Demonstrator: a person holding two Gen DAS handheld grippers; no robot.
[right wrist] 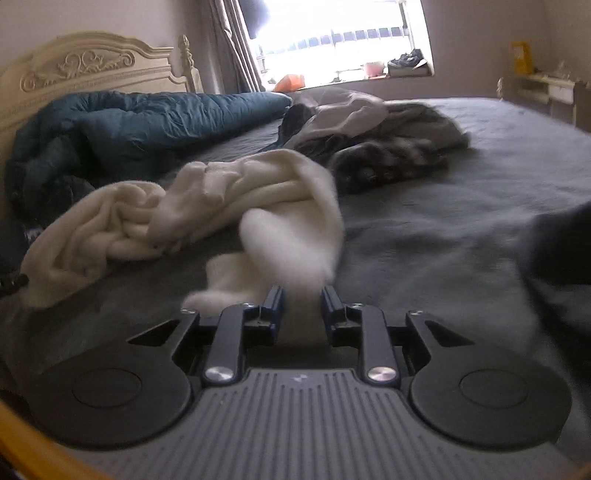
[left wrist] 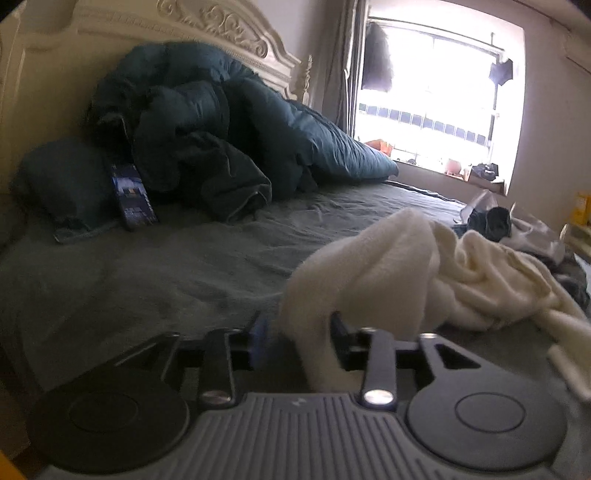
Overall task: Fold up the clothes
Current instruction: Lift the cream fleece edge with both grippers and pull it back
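Note:
A cream fleece garment (left wrist: 424,266) lies crumpled on the grey-green bed; it also shows in the right wrist view (right wrist: 221,206). My left gripper (left wrist: 299,332) has one end of the garment between its fingers, which stand fairly wide apart around the thick fold. My right gripper (right wrist: 301,299) is shut on another end of the same garment, with the cloth pinched between its blue fingers (right wrist: 275,302) and bulging up above them. Both grippers sit low over the bed.
A dark teal duvet (left wrist: 221,122) is heaped against the carved headboard (left wrist: 207,22). A pile of grey and white clothes (right wrist: 376,129) lies further along the bed. A dark cloth (right wrist: 557,247) sits at the right. A window (left wrist: 436,88) is behind.

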